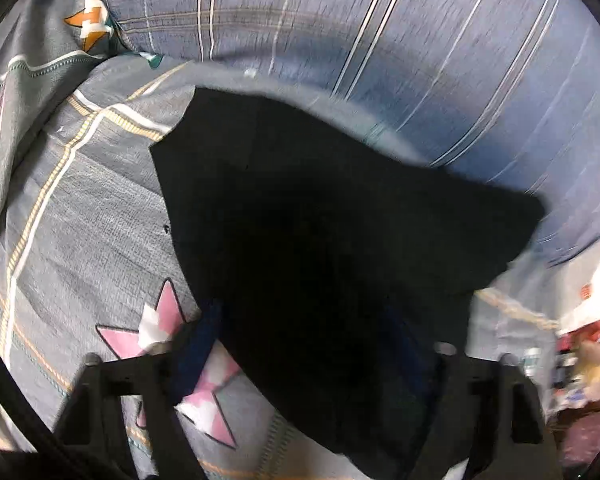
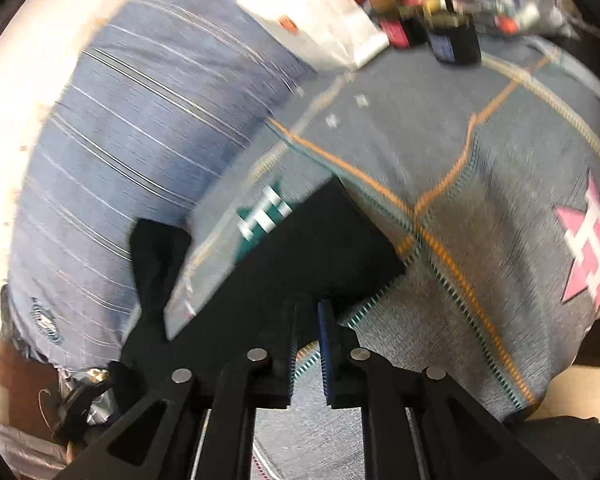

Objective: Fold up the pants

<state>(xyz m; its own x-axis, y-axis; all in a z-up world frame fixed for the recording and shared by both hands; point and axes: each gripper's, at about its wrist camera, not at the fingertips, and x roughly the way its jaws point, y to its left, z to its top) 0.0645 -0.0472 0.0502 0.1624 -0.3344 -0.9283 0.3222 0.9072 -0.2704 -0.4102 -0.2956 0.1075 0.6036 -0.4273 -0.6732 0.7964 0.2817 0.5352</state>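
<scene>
The black pants (image 1: 320, 248) lie on the grey patterned bedspread (image 1: 80, 216) and fill the middle of the left wrist view. My left gripper (image 1: 308, 344) is open, its fingers (image 1: 196, 344) spread wide to either side of the near end of the pants, which lies between them. In the right wrist view an edge of the pants (image 2: 320, 248) sits just ahead of my right gripper (image 2: 307, 312). Its jaws stand close together with a narrow gap, and the cloth edge reaches between the tips. Another dark part of the pants (image 2: 156, 260) shows to the left.
A blue striped pillow (image 1: 420, 60) lies behind the pants, and also shows in the right wrist view (image 2: 140, 120). Cluttered packets and bottles (image 2: 440, 8) sit beyond the bedspread. A pink star pattern (image 1: 160, 328) marks the cover.
</scene>
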